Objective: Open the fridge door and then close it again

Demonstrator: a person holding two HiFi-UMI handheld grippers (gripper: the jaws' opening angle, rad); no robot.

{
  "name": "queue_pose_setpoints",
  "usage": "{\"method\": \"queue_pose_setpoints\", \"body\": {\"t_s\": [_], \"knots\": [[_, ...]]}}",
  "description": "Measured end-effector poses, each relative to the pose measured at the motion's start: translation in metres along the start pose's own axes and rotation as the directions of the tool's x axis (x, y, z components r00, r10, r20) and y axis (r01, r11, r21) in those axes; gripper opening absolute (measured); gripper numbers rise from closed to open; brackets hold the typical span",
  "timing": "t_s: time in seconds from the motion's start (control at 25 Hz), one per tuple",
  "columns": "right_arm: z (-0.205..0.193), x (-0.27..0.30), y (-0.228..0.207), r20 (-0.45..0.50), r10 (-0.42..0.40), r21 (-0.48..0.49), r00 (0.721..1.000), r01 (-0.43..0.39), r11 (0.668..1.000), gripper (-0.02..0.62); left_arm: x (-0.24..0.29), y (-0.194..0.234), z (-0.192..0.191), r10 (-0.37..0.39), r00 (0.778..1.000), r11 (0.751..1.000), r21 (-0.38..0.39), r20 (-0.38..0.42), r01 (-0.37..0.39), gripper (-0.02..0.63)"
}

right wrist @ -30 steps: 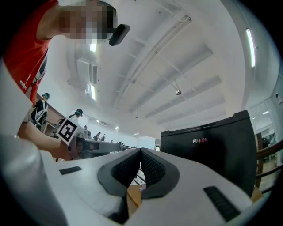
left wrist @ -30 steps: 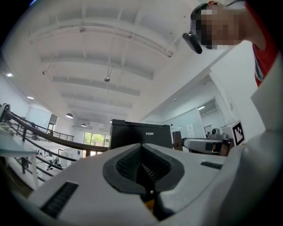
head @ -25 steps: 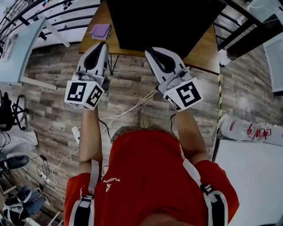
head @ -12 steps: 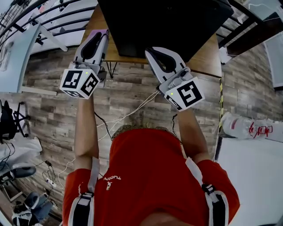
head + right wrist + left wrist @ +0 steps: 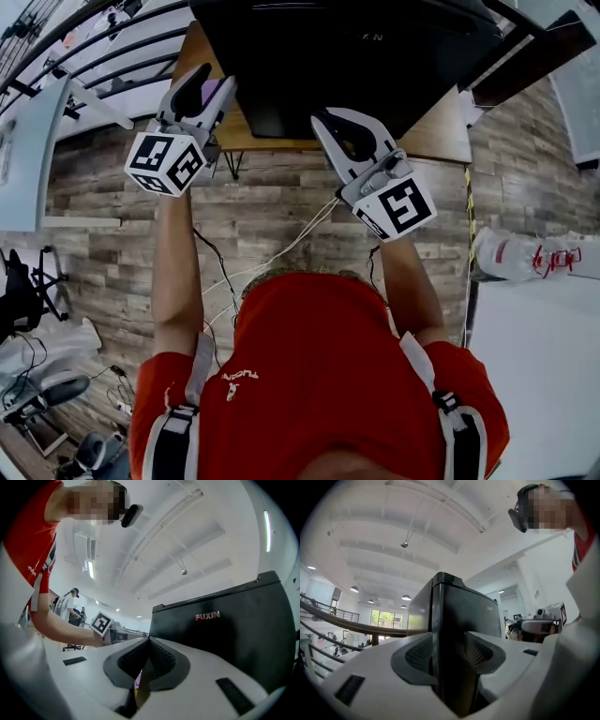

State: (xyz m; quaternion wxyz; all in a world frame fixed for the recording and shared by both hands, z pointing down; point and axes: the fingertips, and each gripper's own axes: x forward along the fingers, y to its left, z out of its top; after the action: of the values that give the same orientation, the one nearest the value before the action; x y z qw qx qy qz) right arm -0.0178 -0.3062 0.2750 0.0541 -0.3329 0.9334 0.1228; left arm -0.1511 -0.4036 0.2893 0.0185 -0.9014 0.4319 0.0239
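At the far left of the head view, dark metal railings [image 5: 94, 42] are running past the grey wood-plank floor [image 5: 103, 197]. You are holding your left arm out straight ahead, and the left tool [image 5: 204, 86], with its black-and-white square-marker cube [image 5: 167, 159], is reaching the left front corner of the black box-shaped fridge [image 5: 356, 56]. In the left gripper view the left tool [image 5: 449, 651] is standing wide: its jaws have just been opening, and the fridge's [image 5: 464, 616] upright front corner edge is sitting in the gap between the two ribbed dark pads [image 5: 419, 656]. The pads are not visibly pressing on it.

The fridge is standing on the brown wooden desk [image 5: 441, 141], straight ahead of you and between the two tools in the head view, with its door shut. White cables [image 5: 281, 246] are trailing across the floor below the desk's edge, and your red shirt [image 5: 319, 375] is filling the bottom of that view.

To the right, you are pointing the right tool [image 5: 330, 122] at the fridge's front, near its middle. In the right gripper view the right tool [image 5: 149, 640] is closed tight, pads meeting with nothing between them. The fridge [image 5: 243, 634] is looming just beyond and to the right of it, showing red lettering [image 5: 207, 616]. The left tool's marker cube [image 5: 100, 623] is showing off to the side there.
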Motion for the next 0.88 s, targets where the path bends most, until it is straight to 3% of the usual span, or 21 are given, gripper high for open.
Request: {"method": "queue_pose_setpoints", "body": {"t_s": [0.64,0.88], "knots": [[-0.019,0.002,-0.008,-0.043,-0.074,0.010,0.996,0.075,0.997,0.026,0.028,0.005,-0.004,-0.237,0.971,0.971,-0.012,0.002,0.237,0.217],[-0.021,-0.001,-0.009,-0.046,-0.090,0.021,0.995,0.091,0.996,0.026,0.030,0.006,-0.003,-0.232,0.973,0.973,-0.014,0.008,0.232,0.222]]}}
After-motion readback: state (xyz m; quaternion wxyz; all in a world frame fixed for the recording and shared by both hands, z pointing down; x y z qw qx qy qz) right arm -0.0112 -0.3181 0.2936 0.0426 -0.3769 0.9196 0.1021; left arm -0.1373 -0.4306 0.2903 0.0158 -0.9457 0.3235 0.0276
